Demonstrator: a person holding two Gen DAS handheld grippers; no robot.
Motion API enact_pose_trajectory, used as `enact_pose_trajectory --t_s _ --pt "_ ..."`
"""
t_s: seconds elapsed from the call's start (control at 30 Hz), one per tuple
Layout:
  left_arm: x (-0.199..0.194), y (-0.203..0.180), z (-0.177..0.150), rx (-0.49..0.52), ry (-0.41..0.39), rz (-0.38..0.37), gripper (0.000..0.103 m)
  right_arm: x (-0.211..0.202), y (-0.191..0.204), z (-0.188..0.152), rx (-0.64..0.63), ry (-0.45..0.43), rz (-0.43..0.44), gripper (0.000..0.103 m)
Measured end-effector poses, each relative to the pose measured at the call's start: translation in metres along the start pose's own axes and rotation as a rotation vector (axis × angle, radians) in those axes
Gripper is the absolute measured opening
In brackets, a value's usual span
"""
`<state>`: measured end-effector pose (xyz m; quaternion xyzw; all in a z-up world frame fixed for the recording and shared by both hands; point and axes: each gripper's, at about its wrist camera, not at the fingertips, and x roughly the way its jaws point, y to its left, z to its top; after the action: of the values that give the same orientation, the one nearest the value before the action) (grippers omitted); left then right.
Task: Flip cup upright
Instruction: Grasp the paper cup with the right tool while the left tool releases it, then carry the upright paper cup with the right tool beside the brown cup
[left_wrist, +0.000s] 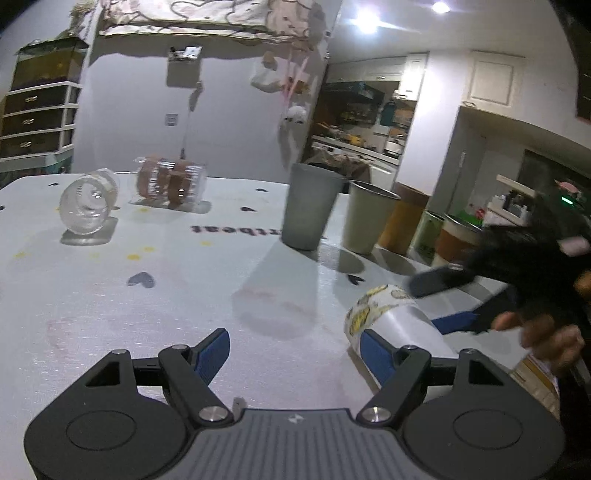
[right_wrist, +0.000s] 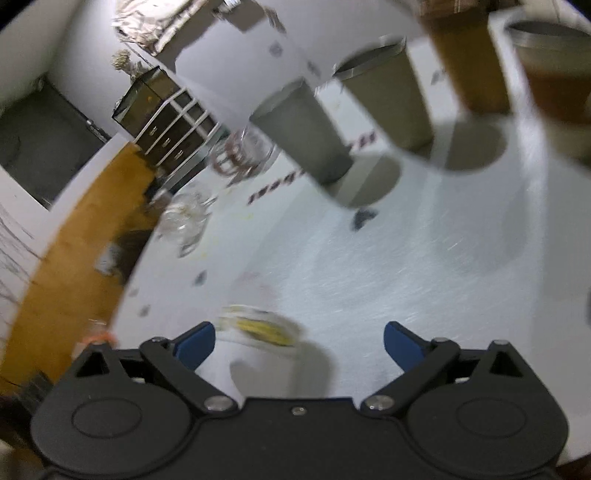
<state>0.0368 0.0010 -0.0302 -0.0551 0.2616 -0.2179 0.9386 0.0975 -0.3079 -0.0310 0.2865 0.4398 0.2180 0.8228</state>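
at lower right of the left view, the spread right gripper straddles the tipped paper cup, not yet pinching; next, close and rotate it; left gripper idle, spread.

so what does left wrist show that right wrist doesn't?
Left wrist only: the right tongs open around the tilted paper cup, the person's hand, and the kitchen behind. Right wrist only: the brown floor beyond the table edge. Both: grey cup, beige cup, two glass jars lying on their sides, white table.
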Motion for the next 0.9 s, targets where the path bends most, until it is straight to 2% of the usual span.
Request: enact_pose_trajectory --t_s 0.13,0.2,0.23,0.43,0.57,0.73,0.9 --pt "0.001 -0.006 -0.003 0.01 0.005 -0.03 0.078 0.022 0.004 0.007 0.034 0.106 0.003 0.08" --pt "0.002 -0.01 -0.005 0.012 0.005 -0.046 0.078 0.024 0.008 0.007 0.021 0.109 -0.021 0.068" --pt "0.002 -0.011 -0.005 0.013 0.003 -0.056 0.078 0.023 0.011 0.007 0.009 0.101 -0.034 0.067" --pt "0.006 -0.024 -0.003 0.02 -0.019 -0.128 0.078 -0.004 0.037 -0.002 -0.162 -0.11 -0.036 0.067" --pt "0.014 -0.035 -0.002 0.042 -0.025 -0.163 0.077 -0.01 0.062 -0.015 -0.348 -0.208 -0.085 0.066" --pt "0.029 -0.041 -0.006 0.042 -0.013 -0.147 0.077 -0.008 0.088 -0.033 -0.581 -0.27 -0.172 0.066" --pt "0.03 -0.044 -0.012 0.062 -0.025 -0.088 0.077 -0.008 0.084 -0.026 -0.671 -0.347 -0.293 0.066"
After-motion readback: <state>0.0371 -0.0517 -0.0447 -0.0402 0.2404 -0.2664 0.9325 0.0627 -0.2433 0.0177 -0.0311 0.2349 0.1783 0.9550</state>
